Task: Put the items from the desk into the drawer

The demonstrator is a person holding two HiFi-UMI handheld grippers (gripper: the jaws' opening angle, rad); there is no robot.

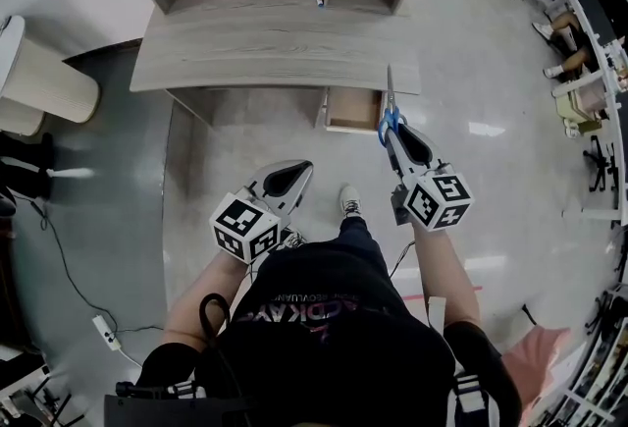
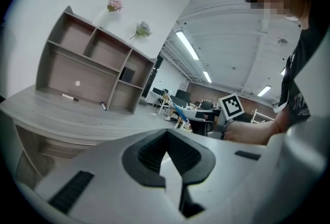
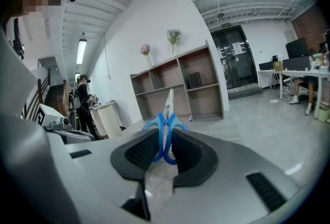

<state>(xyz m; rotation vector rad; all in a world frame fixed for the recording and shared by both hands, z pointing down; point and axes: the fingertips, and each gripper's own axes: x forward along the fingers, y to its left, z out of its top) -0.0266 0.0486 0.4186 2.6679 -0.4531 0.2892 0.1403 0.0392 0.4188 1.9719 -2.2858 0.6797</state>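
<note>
**Scissors (image 1: 390, 107) beside the drawer (image 1: 351, 111)**

Your right claw (image 1: 395, 129) gripped the scissors by the blue handles — blades pointing far, over the bench (image 1: 275, 57) edge. The open drawer lay just left. Your left claw (image 1: 297, 172) was clenched, empty.

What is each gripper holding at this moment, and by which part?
The right gripper grips the scissors by their blue handles, blades pointing away from it. The left gripper holds nothing.

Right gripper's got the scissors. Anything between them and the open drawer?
Nothing visible. The scissors, clamped in the right gripper, hang just right of the open drawer, with nothing in the gap. Only the desk edge overhangs the drawer's back.
</note>
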